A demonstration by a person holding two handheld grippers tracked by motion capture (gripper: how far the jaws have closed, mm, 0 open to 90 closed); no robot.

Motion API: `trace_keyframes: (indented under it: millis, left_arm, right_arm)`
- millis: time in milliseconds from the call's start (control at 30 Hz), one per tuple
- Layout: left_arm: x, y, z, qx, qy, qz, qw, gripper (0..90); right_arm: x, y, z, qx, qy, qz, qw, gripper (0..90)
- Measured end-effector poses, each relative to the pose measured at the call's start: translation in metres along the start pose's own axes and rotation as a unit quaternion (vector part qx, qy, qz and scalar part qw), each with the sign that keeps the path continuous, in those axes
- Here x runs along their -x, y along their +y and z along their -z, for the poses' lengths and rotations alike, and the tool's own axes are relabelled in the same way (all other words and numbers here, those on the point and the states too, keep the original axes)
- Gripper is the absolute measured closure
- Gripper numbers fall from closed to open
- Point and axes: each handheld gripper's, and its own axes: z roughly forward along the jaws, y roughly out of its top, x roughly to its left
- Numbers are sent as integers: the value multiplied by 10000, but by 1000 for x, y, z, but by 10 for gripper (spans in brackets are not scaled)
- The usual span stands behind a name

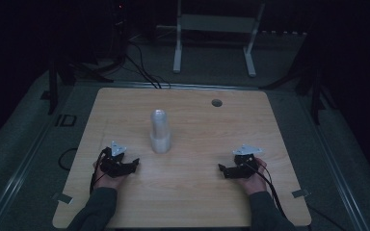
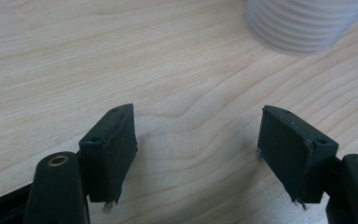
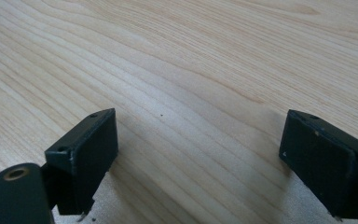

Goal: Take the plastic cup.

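1. A pale, ribbed stack of cups (image 1: 160, 131) stands upright on the wooden table (image 1: 197, 192), a little left of the tabletop's centre in the high view, with its wider ribbed base at the bottom.
2. From the left gripper (image 1: 134, 163), the stack sits at about one o'clock, near but apart; from the right gripper (image 1: 221, 169), it lies at about ten o'clock, well apart.
3. In the left gripper view, the ribbed base of the stack (image 2: 303, 23) shows at one o'clock beyond the left gripper (image 2: 196, 140), with bare wood between the base and the jaws.
4. A small round hole (image 1: 216, 102) marks the tabletop at roughly one o'clock from the stack; a white metal frame (image 1: 215, 29) stands on the floor beyond the table's far edge, and dark cables (image 1: 142, 70) trail there at eleven o'clock.
5. Nothing on the table lies between either gripper and the stack.
6. The left gripper's jaws stand apart, holding nothing, low over the wood.
7. In the right gripper view, the right gripper (image 3: 198, 149) has its jaws spread wide over bare wood grain, gripping nothing.
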Motion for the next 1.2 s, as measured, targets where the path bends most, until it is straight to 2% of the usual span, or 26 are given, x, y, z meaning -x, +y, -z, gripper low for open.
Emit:
trace_keyframes:
  millis: [200,667,900,967,1067,1200]
  left_arm:
    - [0,1,4,94,-73,34,9999,283]
    - [3,2,5,48,-151,-117,9998,283]
    - [3,4,9,162,-184,-87,9997,283]
    - [3,4,9,161,-191,-91,9996,283]
    - [3,5,10,179,-212,-109,9996,282]
    - [3,6,13,219,-254,-120,9994,282]
  right_arm:
    - [0,0,0,14,25,22,10000,128]
    - [0,0,1,27,36,32,10000,139]
    - [-1,0,1,38,30,37,10000,161]
    - [-3,0,1,72,0,57,10000,180]
    - [-9,2,4,131,-115,213,9996,209]
    - [-17,8,10,285,-44,296,9991,226]
